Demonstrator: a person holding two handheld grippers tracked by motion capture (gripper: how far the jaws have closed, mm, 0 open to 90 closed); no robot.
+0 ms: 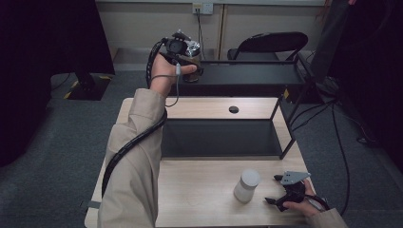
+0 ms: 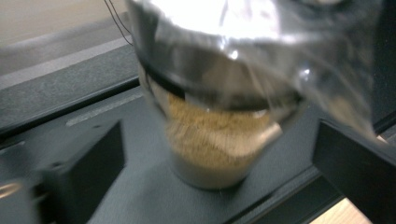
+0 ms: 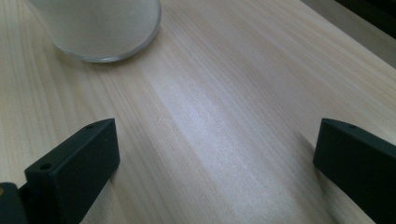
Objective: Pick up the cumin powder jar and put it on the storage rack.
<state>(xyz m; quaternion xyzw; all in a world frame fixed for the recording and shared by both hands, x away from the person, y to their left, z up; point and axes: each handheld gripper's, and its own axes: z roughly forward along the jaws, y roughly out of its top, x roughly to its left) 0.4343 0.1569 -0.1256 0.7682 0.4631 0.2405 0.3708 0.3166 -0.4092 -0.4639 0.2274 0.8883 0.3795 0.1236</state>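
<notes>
In the high view, the left gripper [image 1: 183, 50] is raised at upper centre, beside a jar [image 1: 192, 59] that stands on the top shelf of the black rack [image 1: 247, 76]; that placing suggests the jar is being stowed up there. At lower right the right gripper [image 1: 287, 190] rests on the table [image 1: 199, 190], just right of a white bottle [image 1: 246, 185], likely waiting its turn. In the left gripper view, the jar [image 2: 219, 140], brown grains below and crinkled foil on top, stands on the dark shelf [image 2: 93, 121] at centre frame, between spread jaws that flank it without pressing, so it seems to bear its own weight. In the right gripper view, the jaws stand wide over bare wood [image 3: 233, 116], nothing between them, with the bottle [image 3: 100, 28] at upper left, well clear.
</notes>
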